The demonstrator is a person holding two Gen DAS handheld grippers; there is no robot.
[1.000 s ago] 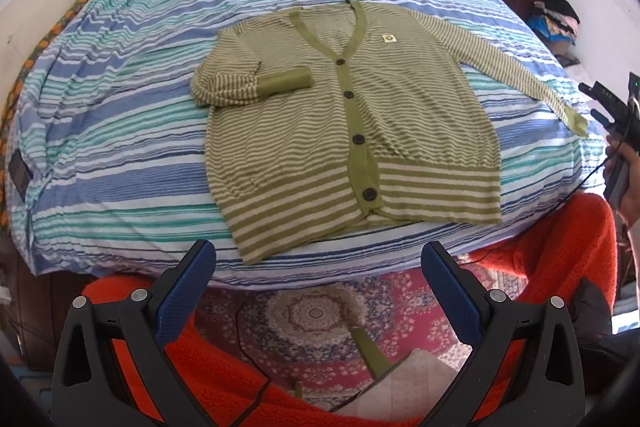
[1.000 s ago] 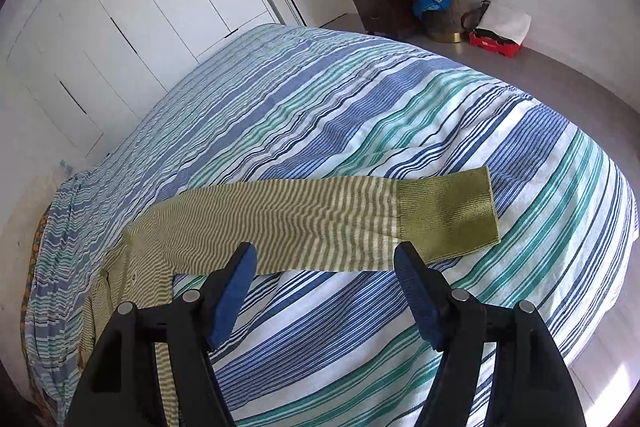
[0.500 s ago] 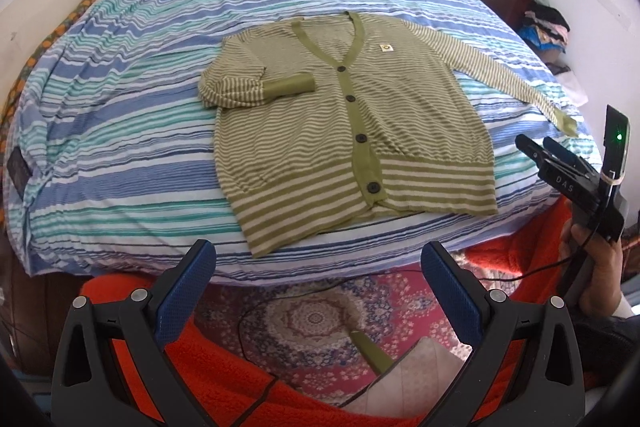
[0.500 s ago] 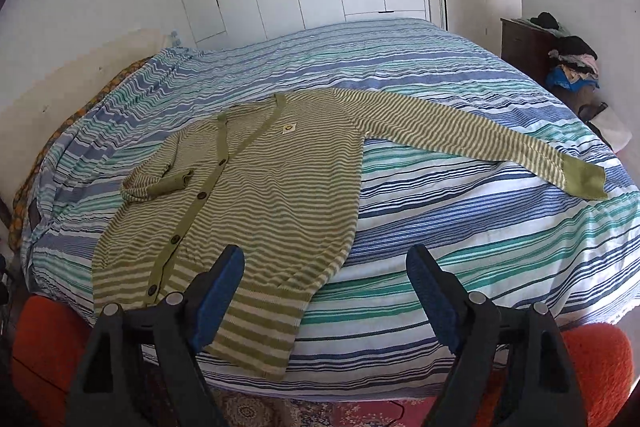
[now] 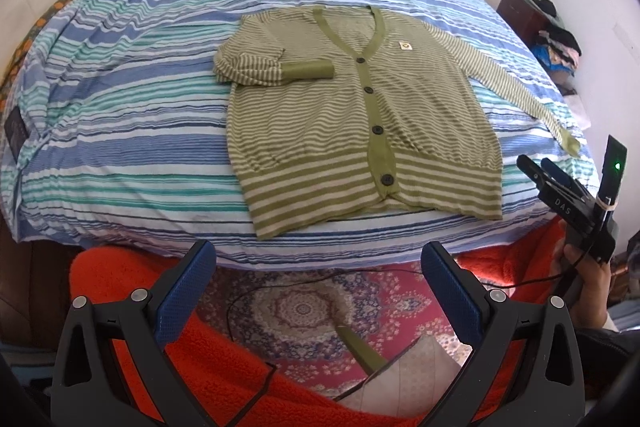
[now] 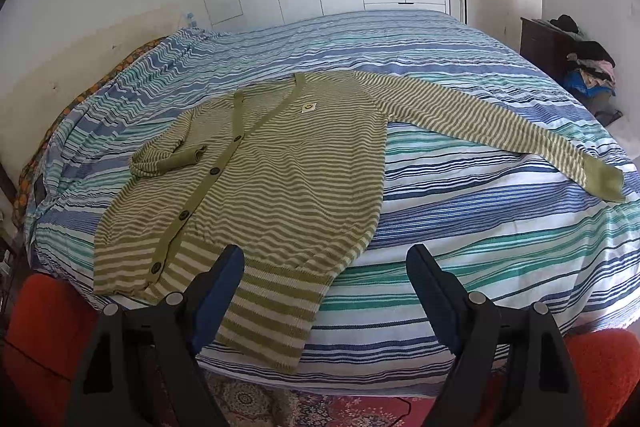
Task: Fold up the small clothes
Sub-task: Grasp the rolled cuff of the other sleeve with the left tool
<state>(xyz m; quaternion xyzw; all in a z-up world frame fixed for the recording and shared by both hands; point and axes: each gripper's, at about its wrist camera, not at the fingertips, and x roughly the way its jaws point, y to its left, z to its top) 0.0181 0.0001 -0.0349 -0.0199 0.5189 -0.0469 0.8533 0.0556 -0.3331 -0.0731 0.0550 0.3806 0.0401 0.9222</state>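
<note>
A knitted cardigan, olive green with cream stripes, lies flat and face up on the bed, its hem near the bed's front edge. A solid green button band with dark round buttons runs down the front, and a small pale patch sits on the chest. One sleeve is folded back across the chest, its plain green ribbed cuff resting beside the band; the other sleeve stretches out straight over the sheet toward the bed's right edge. The sheet is smooth cotton in blue, teal and white stripes. The left gripper hangs below the bed edge, over a patterned red rug and a fuzzy orange blanket, its blue textured pads spread wide and holding nothing. The right gripper hovers over the hem corner, likewise wide apart and empty.
</note>
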